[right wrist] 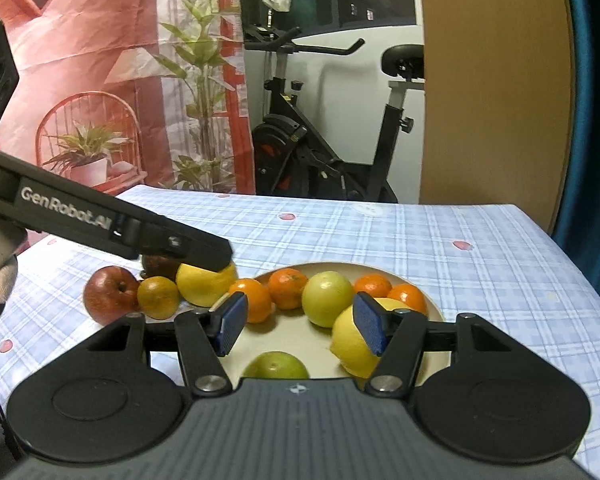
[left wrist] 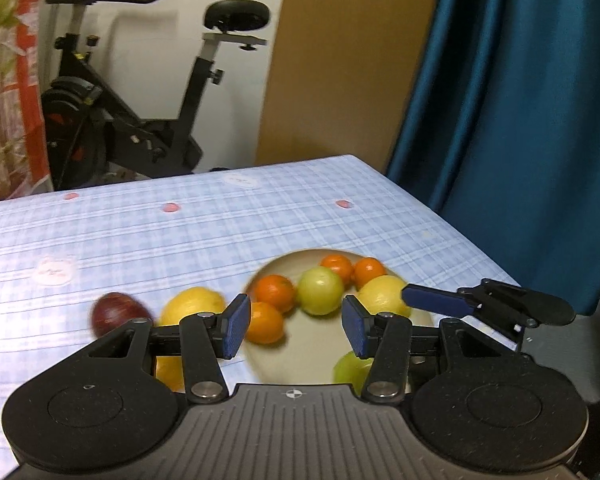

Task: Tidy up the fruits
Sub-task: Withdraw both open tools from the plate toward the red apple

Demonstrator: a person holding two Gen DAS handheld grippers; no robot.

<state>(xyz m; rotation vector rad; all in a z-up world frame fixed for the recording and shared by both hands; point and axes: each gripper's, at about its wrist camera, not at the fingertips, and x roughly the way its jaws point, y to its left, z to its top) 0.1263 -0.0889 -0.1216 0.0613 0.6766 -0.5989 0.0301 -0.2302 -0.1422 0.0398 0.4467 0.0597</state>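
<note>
on the checked table (right wrist: 440, 240) our cream plate (right wrist: 296, 336) holds oranges, green fruits and a lemon (right wrist: 352, 340); just left of it lie another lemon (right wrist: 204, 286), an orange and a red apple (right wrist: 108, 294). our left gripper (left wrist: 296, 326) and right gripper (right wrist: 300, 326) hover above, fingers wide, holding nothing.

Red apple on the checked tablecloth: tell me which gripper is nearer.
Left. The left gripper hangs just beside the red apple; the right gripper sits over the cream plate.
</note>
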